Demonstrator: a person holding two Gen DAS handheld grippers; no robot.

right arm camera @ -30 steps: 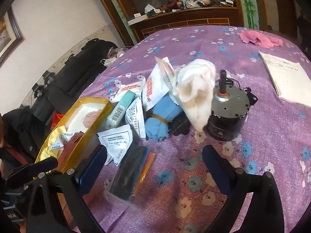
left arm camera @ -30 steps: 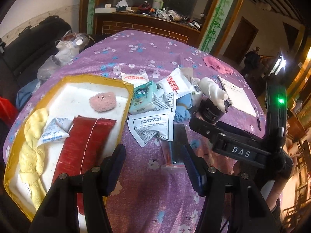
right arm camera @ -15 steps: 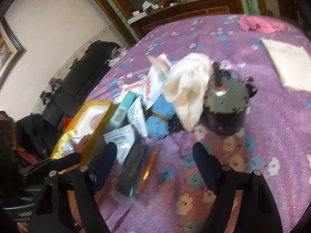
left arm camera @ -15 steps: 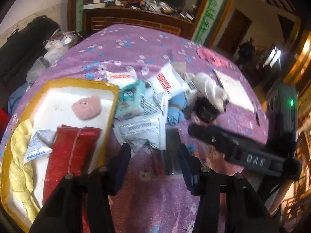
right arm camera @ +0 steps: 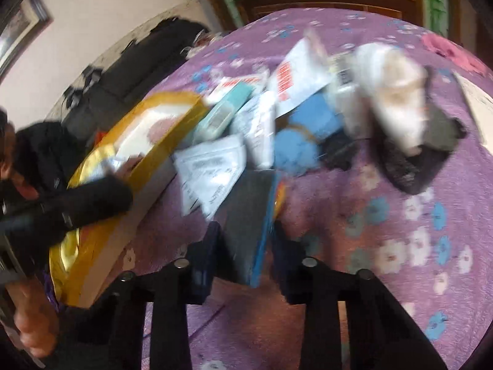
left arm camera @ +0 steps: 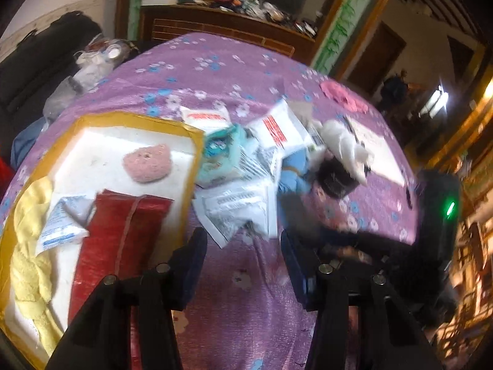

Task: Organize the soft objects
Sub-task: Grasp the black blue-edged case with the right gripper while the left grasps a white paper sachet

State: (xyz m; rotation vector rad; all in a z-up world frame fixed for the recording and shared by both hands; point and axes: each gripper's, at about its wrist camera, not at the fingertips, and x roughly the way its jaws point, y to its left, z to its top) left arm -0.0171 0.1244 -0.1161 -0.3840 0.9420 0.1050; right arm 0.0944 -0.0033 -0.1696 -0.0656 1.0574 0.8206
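Observation:
A yellow-rimmed white tray [left arm camera: 191, 132] holds a pink sponge [left arm camera: 147, 166], a red packet [left arm camera: 120, 231], a yellow towel [left arm camera: 27, 240] and a small white sachet [left arm camera: 61, 228]. My left gripper [left arm camera: 243, 265] is open and empty over the purple cloth, just right of the tray. My right gripper [right arm camera: 243, 246] has its jaws around a dark flat packet with a blue edge [right arm camera: 246, 212]; the frame is blurred. A pile holds white sachets [right arm camera: 209, 169], a teal pack [right arm camera: 222, 114], a blue cloth [right arm camera: 295, 145] and a white cloth [right arm camera: 394, 92].
A black motor [right arm camera: 431, 151] lies under the white cloth. A pink cloth [left arm camera: 342, 95] and paper sheets [left arm camera: 379, 151] lie at the table's far right. Dark bags stand left of the table. A cluttered wooden cabinet [left arm camera: 231, 21] stands behind.
My right gripper moved forward and down onto the dark flat packet, and its jaws narrowed around it. The left gripper drew back a little and stayed open.

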